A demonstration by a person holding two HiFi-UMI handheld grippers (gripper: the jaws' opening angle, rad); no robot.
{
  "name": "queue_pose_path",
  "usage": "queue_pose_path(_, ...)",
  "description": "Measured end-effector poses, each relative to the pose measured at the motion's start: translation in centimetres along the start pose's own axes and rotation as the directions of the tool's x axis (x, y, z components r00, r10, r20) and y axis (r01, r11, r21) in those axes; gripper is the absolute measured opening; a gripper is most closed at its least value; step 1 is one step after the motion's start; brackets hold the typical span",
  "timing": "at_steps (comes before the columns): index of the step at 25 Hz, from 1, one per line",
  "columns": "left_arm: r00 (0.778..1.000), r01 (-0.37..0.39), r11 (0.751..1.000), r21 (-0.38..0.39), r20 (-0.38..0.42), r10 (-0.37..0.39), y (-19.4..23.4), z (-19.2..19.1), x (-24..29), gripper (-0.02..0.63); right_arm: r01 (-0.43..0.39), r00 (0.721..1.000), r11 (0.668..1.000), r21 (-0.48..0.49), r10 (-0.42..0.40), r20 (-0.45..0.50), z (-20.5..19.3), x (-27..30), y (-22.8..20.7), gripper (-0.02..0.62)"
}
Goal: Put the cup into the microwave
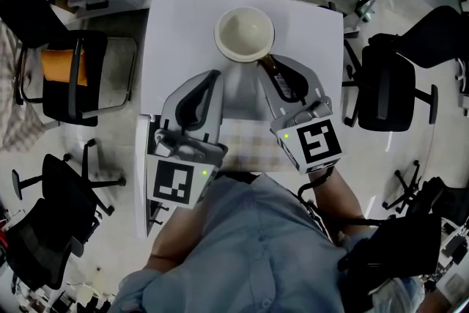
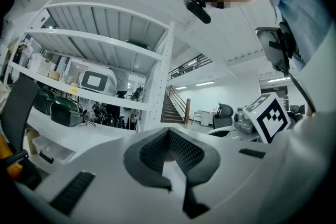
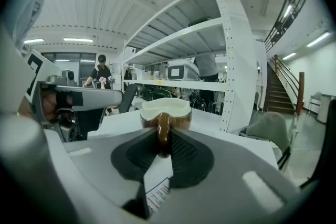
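A cup (image 1: pixel 244 33), cream inside and brown outside, stands on the white table (image 1: pixel 179 33) at its far middle. Its brown handle (image 3: pixel 163 131) points toward me and lies between the pads of my right gripper (image 1: pixel 272 68), which is shut on it. In the right gripper view the cup (image 3: pixel 165 108) sits upright just beyond the jaws. My left gripper (image 1: pixel 210 80) rests to the cup's left, apart from it, jaws together and empty. A white microwave-like box (image 2: pixel 94 80) stands on a shelf beyond the table and also shows as the box (image 3: pixel 181 70) in the right gripper view.
A checked mat (image 1: pixel 249 143) lies on the table near me. A white shelf post (image 3: pixel 239 60) rises behind the table. Black office chairs stand to the left (image 1: pixel 69 73) and right (image 1: pixel 396 88). A person (image 3: pixel 101 75) stands far off.
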State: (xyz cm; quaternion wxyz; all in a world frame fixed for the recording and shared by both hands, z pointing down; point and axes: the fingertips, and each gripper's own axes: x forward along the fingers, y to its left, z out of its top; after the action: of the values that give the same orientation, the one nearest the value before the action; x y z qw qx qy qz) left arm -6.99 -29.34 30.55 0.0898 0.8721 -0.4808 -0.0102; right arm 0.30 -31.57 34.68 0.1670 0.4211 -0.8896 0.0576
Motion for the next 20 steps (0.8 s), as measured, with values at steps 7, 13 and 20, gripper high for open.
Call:
queue_pose_path(7,1.000,-0.005,1.000,0.012,0.007,0.005,-0.5,0.3,-0.9,0.005,-0.008,1.000,1.000,0.001,0.008,0.023,-0.1,-1.2,0.8,0.046)
queue_pose_path(13,1.000,-0.010,1.000,0.020,0.024,0.010,-1.7,0.5,-2.7,0.005,-0.016,0.998,1.000,-0.013,0.017,0.056,0.6,-2.9,2.0,0.046)
queue_pose_path(20,0.999,-0.029,0.999,0.034,0.045,0.028,-3.7,0.7,-6.0,0.005,-0.040,0.996,0.999,-0.024,0.042,0.080,0.6,-6.0,4.7,0.046)
